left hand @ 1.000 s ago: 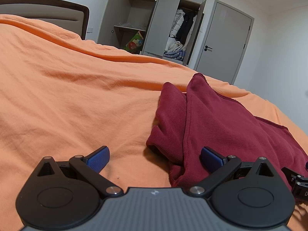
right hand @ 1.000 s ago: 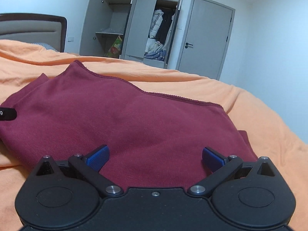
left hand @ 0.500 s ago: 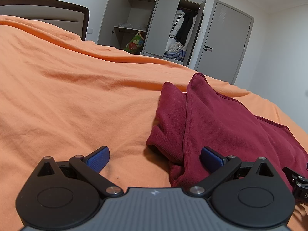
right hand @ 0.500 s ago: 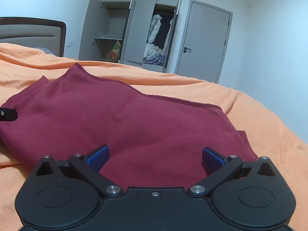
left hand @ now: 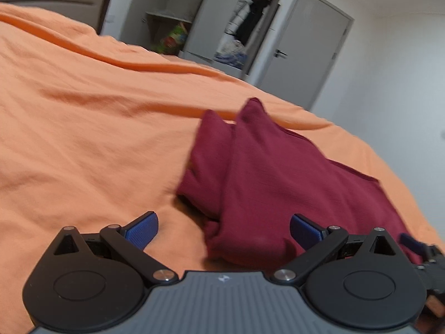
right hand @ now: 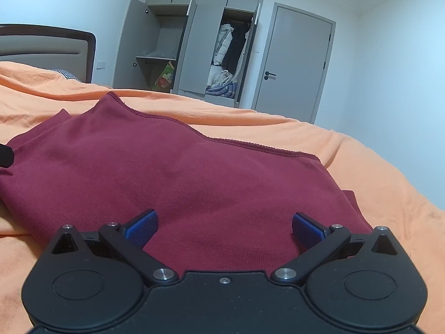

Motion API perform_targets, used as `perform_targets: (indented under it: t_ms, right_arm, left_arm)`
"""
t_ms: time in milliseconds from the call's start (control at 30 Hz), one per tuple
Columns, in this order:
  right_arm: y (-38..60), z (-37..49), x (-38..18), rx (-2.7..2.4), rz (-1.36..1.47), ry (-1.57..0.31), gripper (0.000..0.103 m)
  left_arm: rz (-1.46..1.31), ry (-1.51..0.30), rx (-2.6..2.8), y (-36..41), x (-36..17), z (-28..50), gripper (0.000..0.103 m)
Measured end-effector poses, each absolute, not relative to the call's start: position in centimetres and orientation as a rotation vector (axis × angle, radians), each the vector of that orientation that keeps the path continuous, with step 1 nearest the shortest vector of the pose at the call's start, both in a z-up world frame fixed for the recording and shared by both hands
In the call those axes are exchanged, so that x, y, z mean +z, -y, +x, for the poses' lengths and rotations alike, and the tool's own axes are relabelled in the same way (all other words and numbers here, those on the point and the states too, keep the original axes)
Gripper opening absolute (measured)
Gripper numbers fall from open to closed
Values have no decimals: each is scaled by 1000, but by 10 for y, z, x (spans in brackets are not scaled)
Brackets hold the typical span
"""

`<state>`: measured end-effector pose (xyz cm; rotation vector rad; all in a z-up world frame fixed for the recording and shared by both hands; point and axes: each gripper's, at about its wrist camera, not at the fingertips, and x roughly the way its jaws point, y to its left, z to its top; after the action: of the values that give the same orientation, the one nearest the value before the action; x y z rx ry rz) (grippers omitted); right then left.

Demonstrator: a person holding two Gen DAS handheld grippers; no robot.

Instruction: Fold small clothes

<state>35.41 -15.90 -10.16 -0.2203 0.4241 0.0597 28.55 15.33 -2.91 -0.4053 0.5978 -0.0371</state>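
Observation:
A dark red garment [right hand: 178, 172] lies folded flat on the orange bedcover [right hand: 361, 161]. In the left wrist view the same dark red garment [left hand: 278, 172] shows its stacked left edge, with a folded layer sticking out beside it. My left gripper [left hand: 222, 229] is open, low at the garment's near left corner, its right blue pad [left hand: 304, 229] over the cloth and its left one over the bedcover [left hand: 83, 128]. My right gripper [right hand: 224, 228] is open above the garment's near edge, nothing between its pads. The left gripper's tip [right hand: 5, 156] peeks in at the left border.
An open grey wardrobe [right hand: 194, 47] with hanging clothes and a shut grey door [right hand: 294, 64] stand beyond the bed. A dark headboard [right hand: 47, 44] rises at the far left. The bed drops off on the right.
Both wrist views have lifted and tilted: the left one has rolled, now blurred, and the right one looks higher into the room. Garment and both open grippers are otherwise unchanged.

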Motion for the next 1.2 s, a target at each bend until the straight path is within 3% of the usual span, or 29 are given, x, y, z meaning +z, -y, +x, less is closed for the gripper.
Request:
perform_targets:
  t_ms: [100, 267, 367, 533, 633, 1200]
  right_arm:
    - [160, 354, -102, 65, -209, -428, 102]
    - [162, 354, -101, 66, -207, -427, 102]
    - [162, 355, -101, 68, -202, -429, 102]
    - [163, 354, -100, 70, -198, -428, 102]
    - [163, 354, -100, 71, -195, -427, 103]
    - [189, 341, -63, 51, -223, -421, 102]
  left_arm:
    - [-473, -617, 10, -158, -33, 298, 100]
    - [-472, -638, 71, -161, -34, 331, 87]
    - [-387, -664, 31, -156, -32, 345, 73]
    - [-424, -687, -30, -159, -29, 349, 37]
    - [-476, -690, -38, -163, -28, 349, 22]
    - [-338, -473, -263, -72, 83, 358, 16]
